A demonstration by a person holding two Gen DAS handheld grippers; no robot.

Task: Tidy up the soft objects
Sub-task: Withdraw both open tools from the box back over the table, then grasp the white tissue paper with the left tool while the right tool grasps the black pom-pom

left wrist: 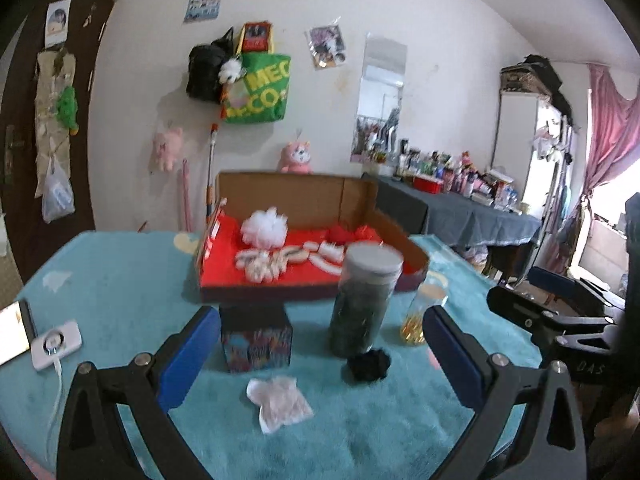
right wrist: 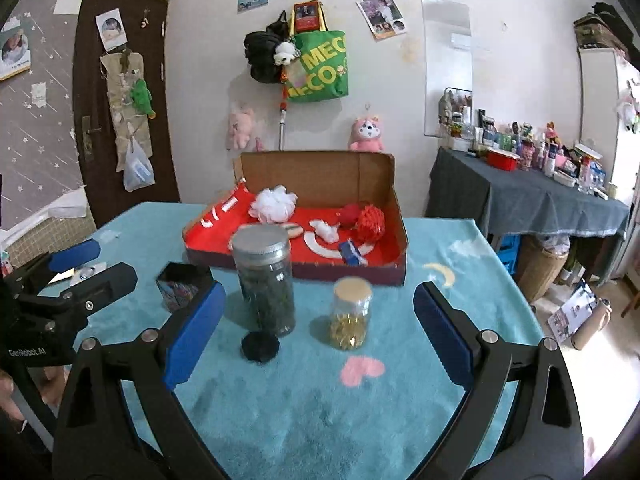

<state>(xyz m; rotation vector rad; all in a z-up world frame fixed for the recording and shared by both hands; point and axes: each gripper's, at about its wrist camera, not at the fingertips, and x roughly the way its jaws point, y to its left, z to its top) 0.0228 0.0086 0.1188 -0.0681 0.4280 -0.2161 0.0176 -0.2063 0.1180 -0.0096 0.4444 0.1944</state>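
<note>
I work from the box [left wrist: 304, 276], the red-lined carton at the back of the bench [left wrist: 120, 292], already holding a white puff [left wrist: 265, 227], red puffs and small pale bits. In front of it stand a dark jar [left wrist: 366, 300], a small jar [right wrist: 351, 314] of yellow beads to its right, and a patterned cube [left wrist: 256, 338] to its left. Two soft things lie loose on this side of the jars: a black scrunchie [left wrist: 369, 365] at the dark jar's foot, and a pale cloth [left wrist: 278, 402] nearer me than the box. My left gripper [left wrist: 320, 344] hangs above that cloth, jaws spread, nothing between them. My right gripper [right wrist: 316, 336] is likewise wide and empty, the scrunchie just inside its left pad. I judge the next pick is cloth or scrunchie: drop straight down, keep clear of the dark jar, pinch the middle, lift before crossing to the box
</note>
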